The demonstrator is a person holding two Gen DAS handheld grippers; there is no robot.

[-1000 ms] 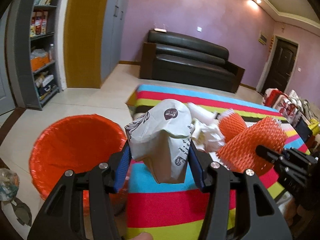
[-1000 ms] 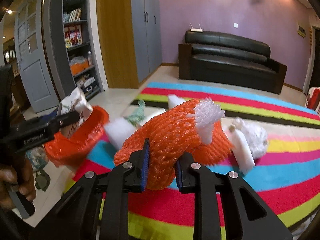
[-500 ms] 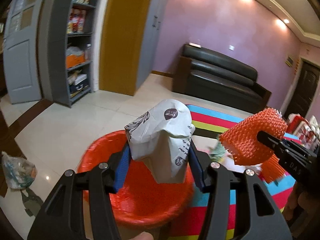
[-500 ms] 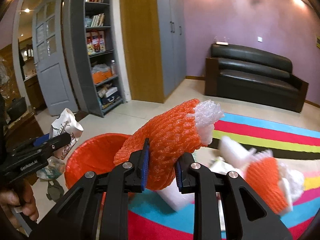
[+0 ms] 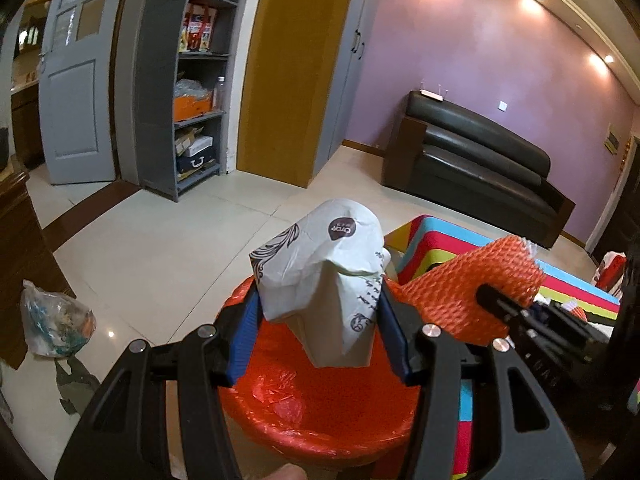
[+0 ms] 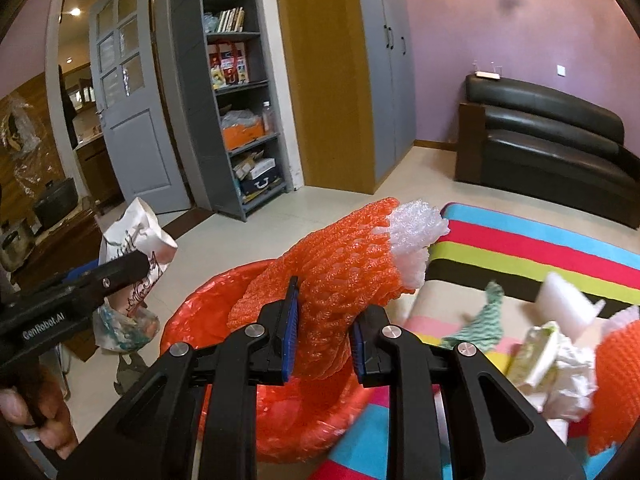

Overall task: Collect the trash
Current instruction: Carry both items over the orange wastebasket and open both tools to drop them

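Observation:
My left gripper (image 5: 318, 340) is shut on a crumpled white paper bag (image 5: 324, 280) and holds it over the red-lined bin (image 5: 316, 412). My right gripper (image 6: 322, 340) is shut on an orange foam net sleeve (image 6: 340, 264) with a white foam end, held above the bin's (image 6: 192, 312) right side. The sleeve also shows in the left wrist view (image 5: 472, 284), and the paper bag in the right wrist view (image 6: 136, 240). More trash lies on the striped table (image 6: 520, 256): white crumpled paper (image 6: 572, 380), another orange net (image 6: 616, 384), a green scrap (image 6: 488, 320).
The bin stands on the tiled floor at the striped table's left edge. A clear plastic bag of rubbish (image 5: 56, 324) lies on the floor to the left. A grey shelf unit (image 5: 192, 80), a door and a black sofa (image 5: 480, 164) stand farther back.
Both grippers have swung left from over the table to over the red bin, each still holding its item.

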